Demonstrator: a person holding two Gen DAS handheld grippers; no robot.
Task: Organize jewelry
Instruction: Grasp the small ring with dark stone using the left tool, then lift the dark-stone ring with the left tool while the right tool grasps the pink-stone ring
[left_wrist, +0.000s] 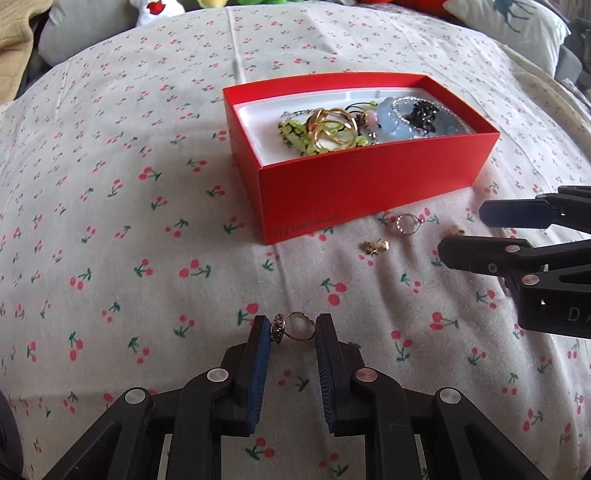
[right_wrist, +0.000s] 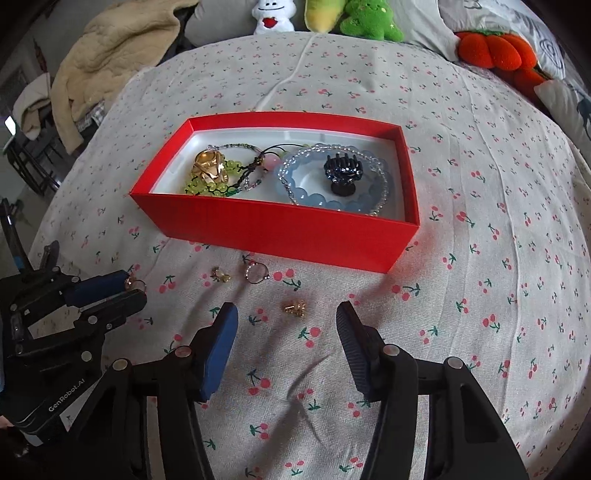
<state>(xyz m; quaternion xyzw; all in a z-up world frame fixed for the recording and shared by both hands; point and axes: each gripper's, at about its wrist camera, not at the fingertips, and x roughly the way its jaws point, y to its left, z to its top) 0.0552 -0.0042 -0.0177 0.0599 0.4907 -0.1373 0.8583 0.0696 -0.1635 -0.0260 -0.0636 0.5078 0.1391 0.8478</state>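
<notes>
Across the cherry-print bedsheet (right_wrist: 480, 221), which covers a bed, sits a red box (right_wrist: 280, 232) with a white liner, already holding a blue bead bracelet (right_wrist: 317, 197), a green bead string (right_wrist: 207, 184), gold rings (right_wrist: 208, 166) and a dark hair claw (right_wrist: 341, 175). Next down in size, the left hand-held gripper (left_wrist: 291, 328) has its fingers narrowed around a ring with a dark ornament (left_wrist: 293, 326): the ornament touches the left pad and the band sits against the right one, so it looks pinched, though whether the ring is lifted off the sheet I cannot tell. The right hand-held gripper (right_wrist: 286, 321) is spread wide and empty, straddling a small gold stud (right_wrist: 294, 308) on the sheet. Just in front of the box lie a thin silver ring (right_wrist: 255, 273) and another gold piece (right_wrist: 219, 275), still loose. The step in hand seems to be collecting the last small items. Next, by my judgement, the left gripper must carry its ring over the box wall and release it inside, while the right one needs to drop low and close squarely on the tiny stud, which could easily slip into the soft fabric.
</notes>
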